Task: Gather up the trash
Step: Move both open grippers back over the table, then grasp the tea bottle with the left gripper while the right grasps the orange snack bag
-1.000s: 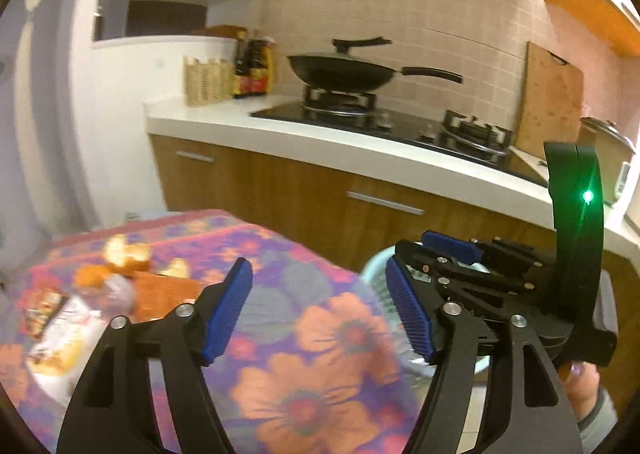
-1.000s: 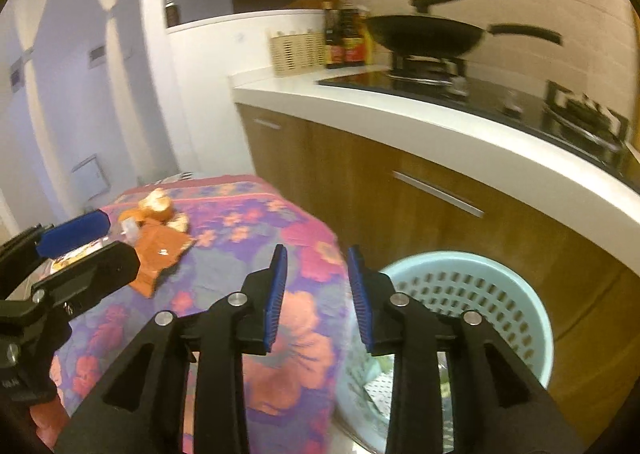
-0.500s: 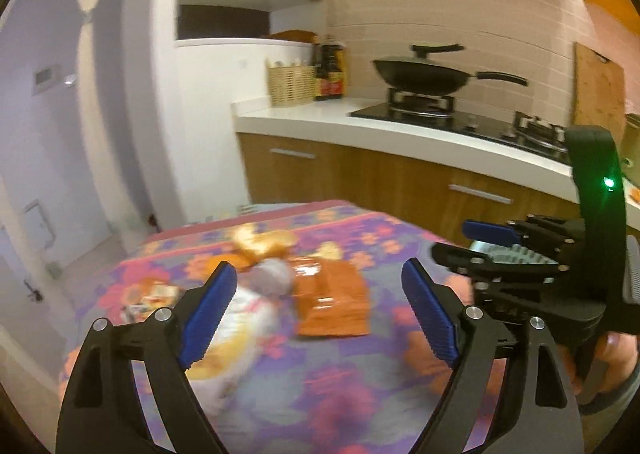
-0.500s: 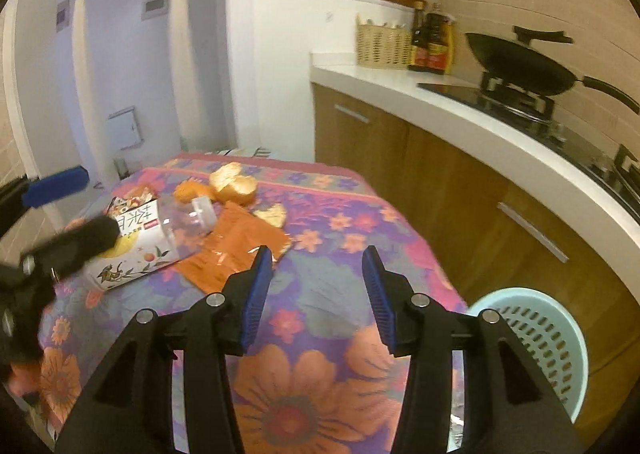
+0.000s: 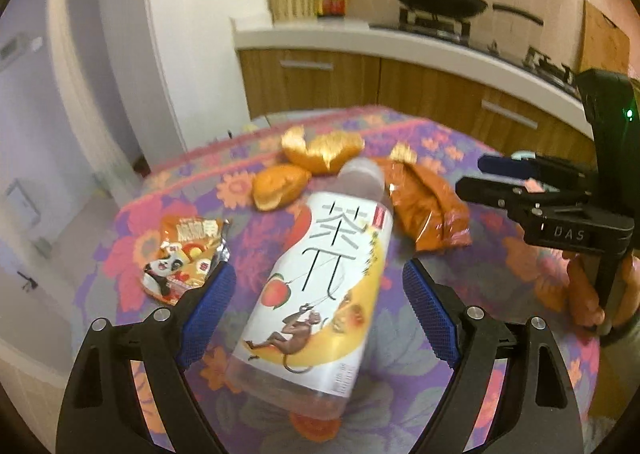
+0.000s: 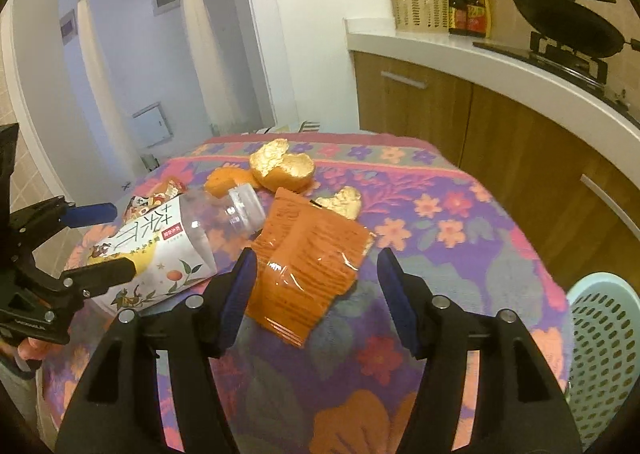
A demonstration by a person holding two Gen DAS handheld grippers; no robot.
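An empty plastic tea bottle (image 5: 320, 286) lies on its side on the flowered tablecloth (image 5: 500, 294); it also shows in the right wrist view (image 6: 160, 254). My left gripper (image 5: 316, 310) is open, its jaws either side of the bottle. My right gripper (image 6: 316, 290) is open over an orange snack bag (image 6: 308, 262), which also shows in the left wrist view (image 5: 428, 206). Orange peels (image 6: 280, 170) lie beyond, also in the left wrist view (image 5: 320, 154). A panda snack wrapper (image 5: 184, 258) lies left of the bottle.
A light blue perforated basket (image 6: 604, 354) stands on the floor at the table's right edge. A kitchen counter (image 6: 500, 70) with a wok (image 6: 568, 30) runs behind. A white wall (image 5: 128, 54) stands to the left.
Both grippers swung left from the basket side towards the trash and came down close over it. The left jaws now flank the bottle and the right jaws have opened wider over the orange bag.
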